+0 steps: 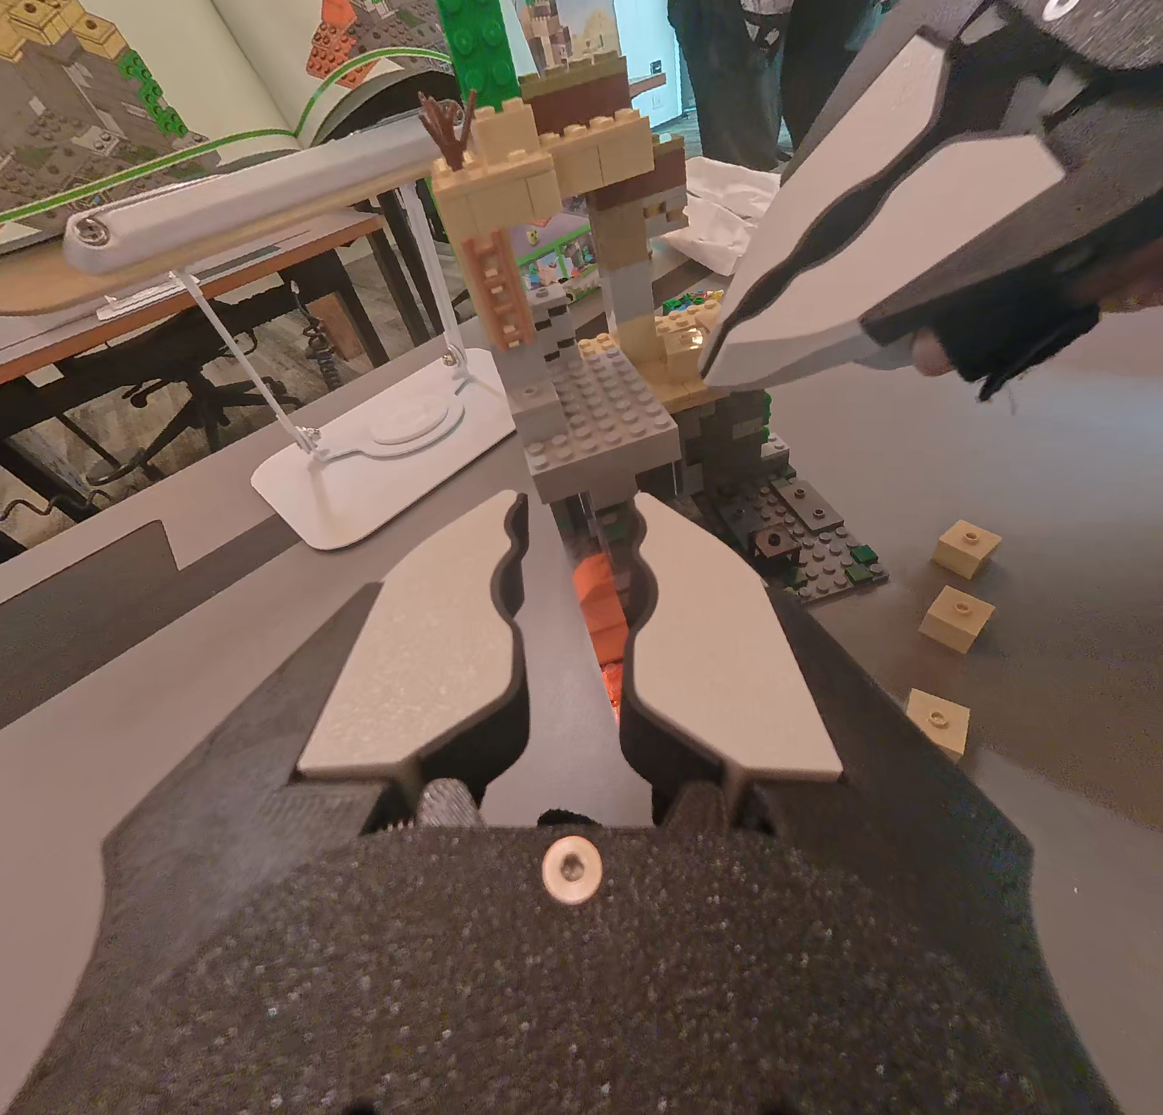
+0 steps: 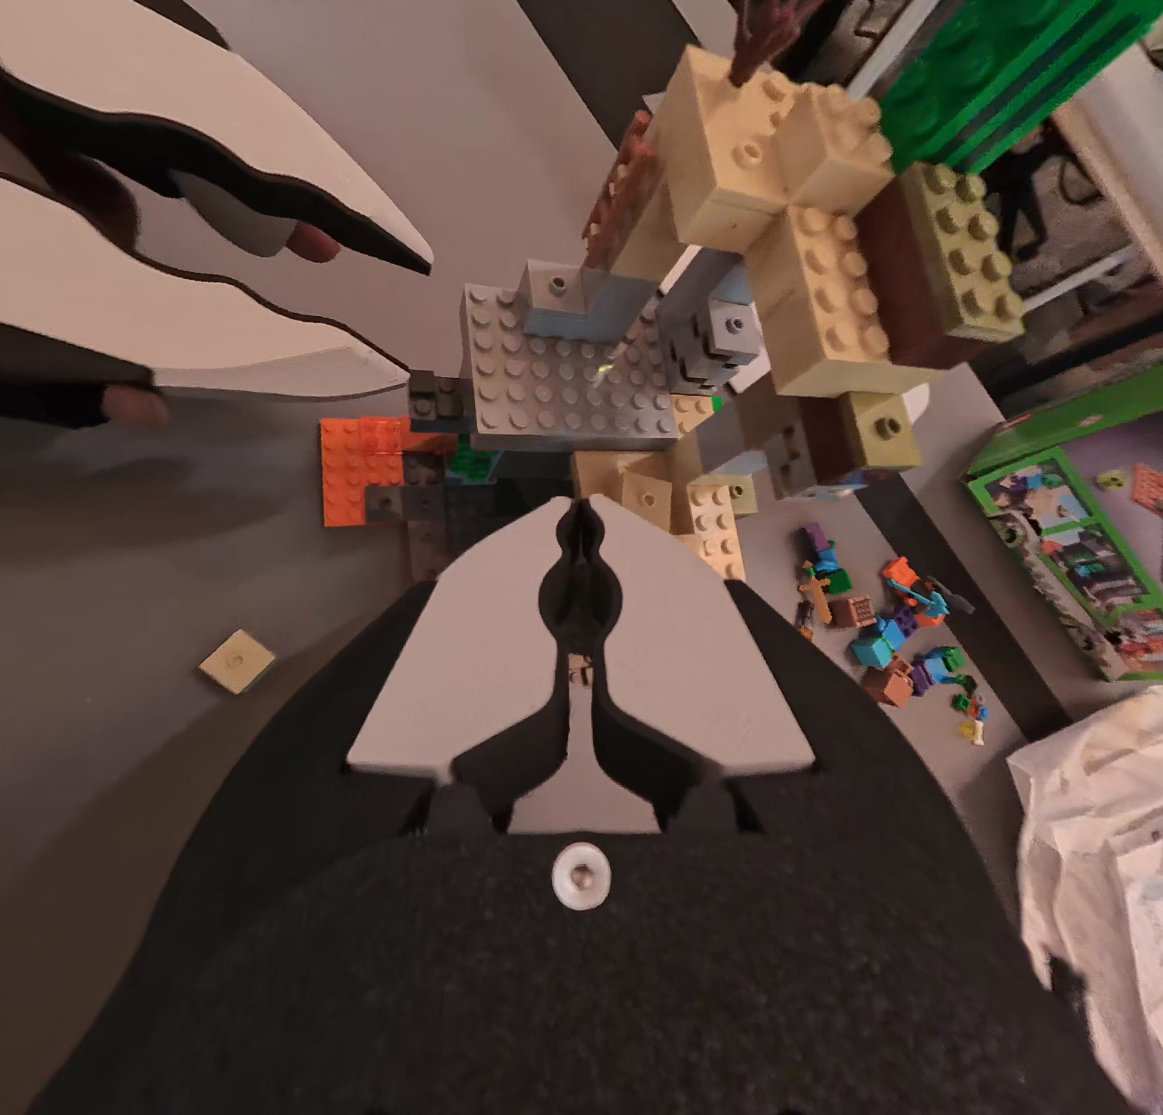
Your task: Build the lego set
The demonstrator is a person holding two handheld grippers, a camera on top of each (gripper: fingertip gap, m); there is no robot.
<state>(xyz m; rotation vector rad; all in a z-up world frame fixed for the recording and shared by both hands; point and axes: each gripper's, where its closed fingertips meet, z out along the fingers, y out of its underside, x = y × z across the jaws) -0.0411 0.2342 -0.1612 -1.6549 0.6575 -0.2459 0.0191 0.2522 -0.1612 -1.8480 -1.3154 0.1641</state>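
Right gripper (image 2: 582, 504): jaws drawn together, tips meeting, no brick visible between them; the tips rest against the tan bricks at the right edge of the model's middle level.

Left gripper (image 1: 582, 518): jaws parted with a moderate gap, nothing between them, held low just in front of the grey studded plate (image 1: 604, 424); in the right wrist view its tips lie just beside the model's dark lower bricks.

Lego model (image 1: 566, 254): stands on the grey table (image 1: 1038, 455), long axis vertical, rising from a dark base with orange bricks (image 2: 359, 468) through the grey plate to a tan upper storey (image 1: 541, 153). A brown ladder (image 1: 497, 291) hangs upright on its left face; a brown twig piece (image 1: 450, 128) points up from the top.

Loose parts: three tan bricks (image 1: 956, 619) in a row on the table, right of the base. Small coloured pieces (image 2: 893, 619) and a green box (image 2: 1070, 543) lie farther right.

Behind: open instruction book (image 1: 157, 77) on a white stand (image 1: 377, 455).
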